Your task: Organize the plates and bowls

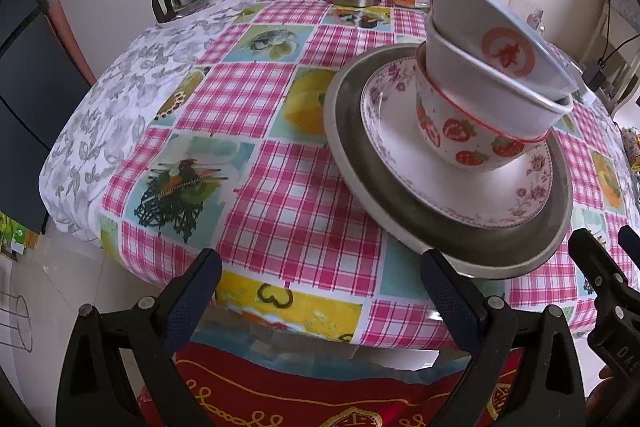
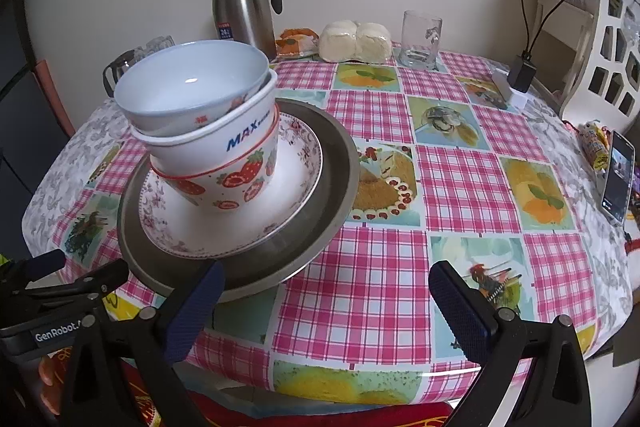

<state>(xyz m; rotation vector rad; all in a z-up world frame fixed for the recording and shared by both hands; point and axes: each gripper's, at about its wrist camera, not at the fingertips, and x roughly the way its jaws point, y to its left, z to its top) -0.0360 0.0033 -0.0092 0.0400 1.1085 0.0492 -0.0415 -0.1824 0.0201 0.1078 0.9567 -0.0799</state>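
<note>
We see the stack near the front edge of the desk (image 2: 400, 307): a metal plate (image 2: 344, 163) at the bottom, a floral plate (image 2: 296, 183) on it, then a strawberry bowl (image 2: 240, 179), a white bowl (image 2: 240, 139) and a tilted pale blue bowl (image 2: 188, 87) nested on top. Our left gripper (image 1: 320, 291) stands with jaws wide, holding nothing, its right finger just before the metal plate's rim. Our right gripper (image 2: 324, 299) is likewise wide and empty, with the stack to its left.

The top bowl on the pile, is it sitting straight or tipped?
Tipped. The top bowl leans inside the white bowl beneath it, its rim slanting in both views.
</note>
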